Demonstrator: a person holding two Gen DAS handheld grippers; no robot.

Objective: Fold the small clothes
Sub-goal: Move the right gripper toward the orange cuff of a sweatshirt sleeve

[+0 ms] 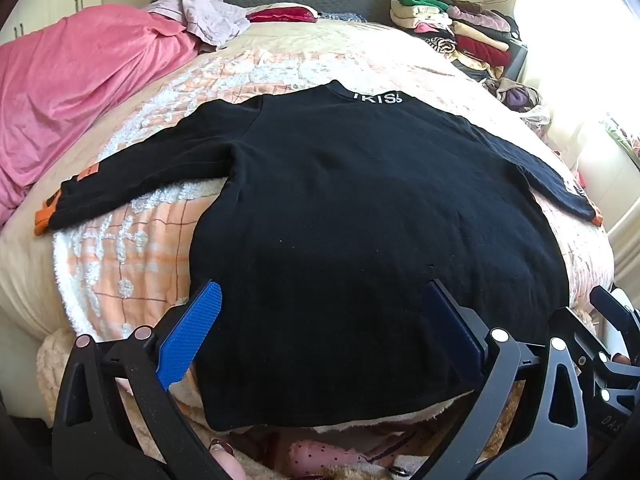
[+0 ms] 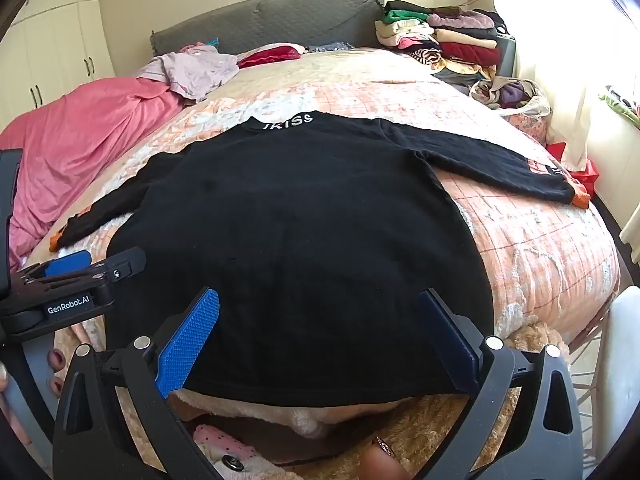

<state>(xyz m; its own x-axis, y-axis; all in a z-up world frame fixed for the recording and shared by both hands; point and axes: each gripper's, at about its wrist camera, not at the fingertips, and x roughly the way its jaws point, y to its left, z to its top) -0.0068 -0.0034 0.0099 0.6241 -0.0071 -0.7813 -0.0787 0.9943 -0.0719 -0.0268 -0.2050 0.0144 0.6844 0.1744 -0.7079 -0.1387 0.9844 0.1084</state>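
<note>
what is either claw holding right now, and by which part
Nothing is held. Both the left claw and the right claw are open, hovering over the hem end of the black sweater, which lies flat on the bed.

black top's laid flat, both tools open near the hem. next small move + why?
Probably bring the left tool onto the left sleeve to fold it across the body. The black top lies flat on the bed, collar away, both sleeves spread out to the sides and nothing folded yet. Both the left tool and the right tool are open and hold nothing, so either could start.
</note>
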